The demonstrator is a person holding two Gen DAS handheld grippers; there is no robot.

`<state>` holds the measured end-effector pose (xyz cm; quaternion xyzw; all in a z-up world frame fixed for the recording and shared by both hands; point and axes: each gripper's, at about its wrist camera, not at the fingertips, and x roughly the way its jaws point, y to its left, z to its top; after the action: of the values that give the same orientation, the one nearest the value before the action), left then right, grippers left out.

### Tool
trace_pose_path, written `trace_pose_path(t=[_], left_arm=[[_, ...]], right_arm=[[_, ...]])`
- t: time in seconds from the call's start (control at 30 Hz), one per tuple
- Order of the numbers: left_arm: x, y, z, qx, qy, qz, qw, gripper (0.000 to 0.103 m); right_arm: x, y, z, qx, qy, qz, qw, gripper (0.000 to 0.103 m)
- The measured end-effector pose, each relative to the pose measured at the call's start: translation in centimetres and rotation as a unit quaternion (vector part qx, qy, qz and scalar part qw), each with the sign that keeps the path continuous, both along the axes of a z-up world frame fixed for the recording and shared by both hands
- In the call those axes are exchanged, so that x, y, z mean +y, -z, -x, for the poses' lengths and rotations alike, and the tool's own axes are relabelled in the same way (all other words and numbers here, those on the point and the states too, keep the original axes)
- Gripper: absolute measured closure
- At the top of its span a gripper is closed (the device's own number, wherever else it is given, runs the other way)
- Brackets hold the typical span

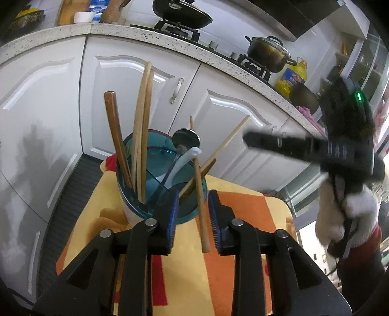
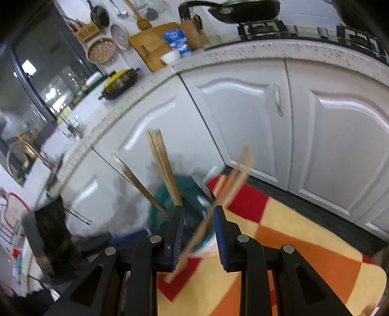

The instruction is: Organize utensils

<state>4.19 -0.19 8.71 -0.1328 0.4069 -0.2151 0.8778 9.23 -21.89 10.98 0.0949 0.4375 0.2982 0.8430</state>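
Observation:
A teal utensil holder [image 1: 155, 179] stands on a table with an orange, yellow and red cloth [image 1: 243, 214]. It holds wooden chopsticks [image 1: 143, 136], a dark wooden stick [image 1: 116, 136], a metal spoon [image 1: 186, 141] and a white spoon [image 1: 192, 154]. My left gripper [image 1: 193, 218] is open just in front of the holder; a wooden chopstick [image 1: 201, 204] leans out between its pads without touching them. My right gripper [image 2: 198, 233] is open above the blurred holder [image 2: 180, 201], with chopsticks [image 2: 233, 179] between its pads. It also shows at the right of the left wrist view [image 1: 340, 145].
White kitchen cabinets [image 1: 136, 92] stand close behind the table. A speckled countertop [image 1: 218, 53] carries a gas stove with a wok [image 1: 182, 12] and a pot [image 1: 267, 52]. An oil bottle [image 1: 291, 77] stands further right. A sink and tap [image 2: 29, 150] lie to the left.

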Motion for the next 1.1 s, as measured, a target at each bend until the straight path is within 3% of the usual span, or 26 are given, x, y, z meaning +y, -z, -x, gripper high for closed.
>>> trace_pose_path(t=[0.07,0.17,0.27,0.4,0.57,0.7,0.8,0.83,0.93,0.97,1.1], left_arm=[[-0.2,-0.2,0.2,0.004,0.005,0.004,1.0000,0.066],[-0.4,-0.3,0.6,0.003,0.013,0.004,0.9999,0.064],[-1.1,-0.1,0.4,0.007,0.019,-0.004,0.9998,0.064],[-2.3,0.5,-0.1,0.013,0.034,-0.020,0.9991,0.064],[-3.3,1.5,-1.1,0.025,0.041,-0.041,0.9980,0.064],[-3.5,2.4,-1.9,0.039,0.037,-0.052,0.9972,0.064],[-3.7,2.9,-2.3,0.047,0.036,-0.059,0.9965,0.064],[-3.8,3.1,-2.4,0.049,0.036,-0.061,0.9963,0.064],[-4.1,3.2,-2.7,0.051,0.035,-0.067,0.9959,0.064],[-4.2,3.3,-2.8,0.051,0.034,-0.067,0.9959,0.064],[-3.9,3.2,-2.8,0.047,0.029,-0.066,0.9963,0.064]], right_arm=[[0.0,-1.4,-1.2,-0.010,0.006,-0.006,1.000,0.079],[-0.3,-2.8,-3.3,-0.012,0.016,-0.012,1.000,0.079],[-1.2,-2.5,-6.3,0.017,0.030,-0.019,0.999,0.077],[-2.5,0.4,-10.2,0.068,0.038,-0.012,0.997,0.077],[-3.5,5.2,-13.1,0.142,0.016,-0.090,0.986,0.077],[-2.7,7.9,-14.2,0.165,0.003,-0.125,0.978,0.077],[-1.9,8.4,-14.2,0.162,-0.008,-0.141,0.977,0.079],[-1.8,8.3,-14.1,0.158,-0.009,-0.142,0.977,0.085],[-1.5,7.5,-13.7,0.136,-0.010,-0.132,0.982,0.092],[-1.4,7.0,-13.5,0.126,-0.011,-0.125,0.984,0.099],[-1.3,4.8,-12.7,0.090,-0.013,-0.124,0.988,0.101]])
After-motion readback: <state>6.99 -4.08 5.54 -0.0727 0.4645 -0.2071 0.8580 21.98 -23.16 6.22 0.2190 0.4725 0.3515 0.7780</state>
